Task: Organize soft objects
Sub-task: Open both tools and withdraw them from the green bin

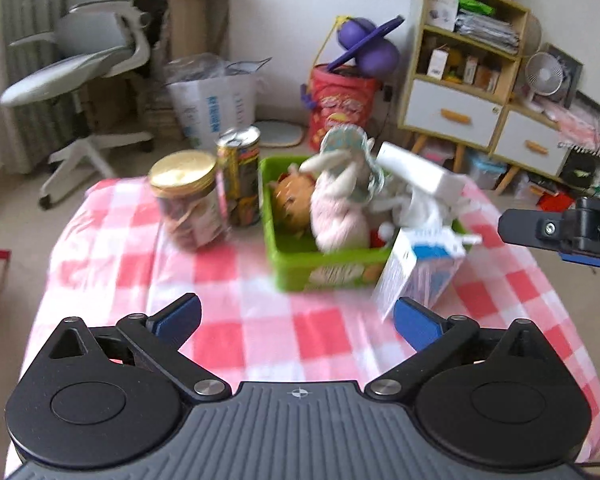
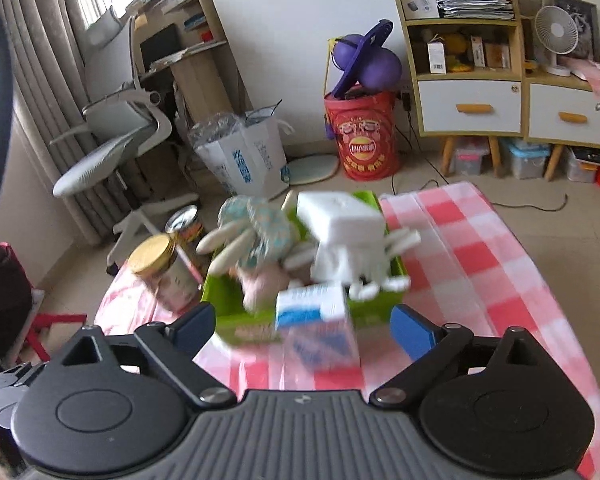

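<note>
A green bin (image 1: pixel 300 260) stands on the pink checked tablecloth and holds soft toys: a pink plush rabbit (image 1: pixel 338 212) with a teal patterned hat, a brown plush (image 1: pixel 292 200) and a white blocky plush (image 1: pixel 416 184). The same bin (image 2: pixel 224 304), rabbit (image 2: pixel 260 236) and white plush (image 2: pixel 340 240) show in the right wrist view. A blue and white carton (image 1: pixel 420 268) leans at the bin's front right corner, also seen in the right wrist view (image 2: pixel 320 332). My left gripper (image 1: pixel 296 320) is open and empty, short of the bin. My right gripper (image 2: pixel 302 330) is open around the carton without touching it.
A gold-lidded jar (image 1: pixel 188 200) and a tall printed can (image 1: pixel 240 176) stand left of the bin. Part of the right gripper (image 1: pixel 560 232) shows at the right edge. Beyond the table are an office chair (image 1: pixel 84 60), a red barrel (image 1: pixel 340 104) and a cabinet (image 1: pixel 460 80).
</note>
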`<state>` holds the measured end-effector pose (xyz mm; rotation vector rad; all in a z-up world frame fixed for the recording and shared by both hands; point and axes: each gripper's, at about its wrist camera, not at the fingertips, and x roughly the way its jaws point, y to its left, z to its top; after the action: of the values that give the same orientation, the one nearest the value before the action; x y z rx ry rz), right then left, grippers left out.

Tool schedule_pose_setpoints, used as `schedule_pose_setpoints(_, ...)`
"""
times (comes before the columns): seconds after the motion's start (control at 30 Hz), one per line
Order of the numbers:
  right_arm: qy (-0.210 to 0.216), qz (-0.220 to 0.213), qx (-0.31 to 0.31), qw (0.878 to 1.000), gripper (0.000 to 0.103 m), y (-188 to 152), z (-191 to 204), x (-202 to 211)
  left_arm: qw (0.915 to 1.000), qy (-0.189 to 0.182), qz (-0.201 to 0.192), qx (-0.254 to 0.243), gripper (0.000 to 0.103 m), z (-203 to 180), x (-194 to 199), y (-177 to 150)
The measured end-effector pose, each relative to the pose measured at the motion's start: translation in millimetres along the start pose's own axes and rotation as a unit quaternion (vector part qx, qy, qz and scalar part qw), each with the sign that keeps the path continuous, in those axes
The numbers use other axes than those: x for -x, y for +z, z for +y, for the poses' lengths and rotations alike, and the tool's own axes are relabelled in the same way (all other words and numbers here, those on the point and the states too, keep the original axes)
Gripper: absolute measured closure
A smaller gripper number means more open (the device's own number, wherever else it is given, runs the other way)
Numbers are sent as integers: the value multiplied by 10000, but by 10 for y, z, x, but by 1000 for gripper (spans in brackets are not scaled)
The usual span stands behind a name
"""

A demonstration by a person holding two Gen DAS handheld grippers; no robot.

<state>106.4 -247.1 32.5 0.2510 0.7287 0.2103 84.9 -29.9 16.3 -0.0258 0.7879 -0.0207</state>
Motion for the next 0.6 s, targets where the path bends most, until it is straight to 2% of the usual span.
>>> schedule_pose_setpoints(0.27, -325, -92, 399, 9986, 28, -335, 183, 295, 9991, 289, 214, 216, 5, 35, 213, -258)
schedule_pose_setpoints(0.47, -356, -35, 314, 9989, 27, -336, 106, 292, 9989, 394, 104, 230, 5, 74, 318, -275)
schedule_pose_setpoints(0.6, -365, 68, 259, 9990, 27, -351, 78, 237, 9989, 318, 165, 293, 5, 89, 300, -269)
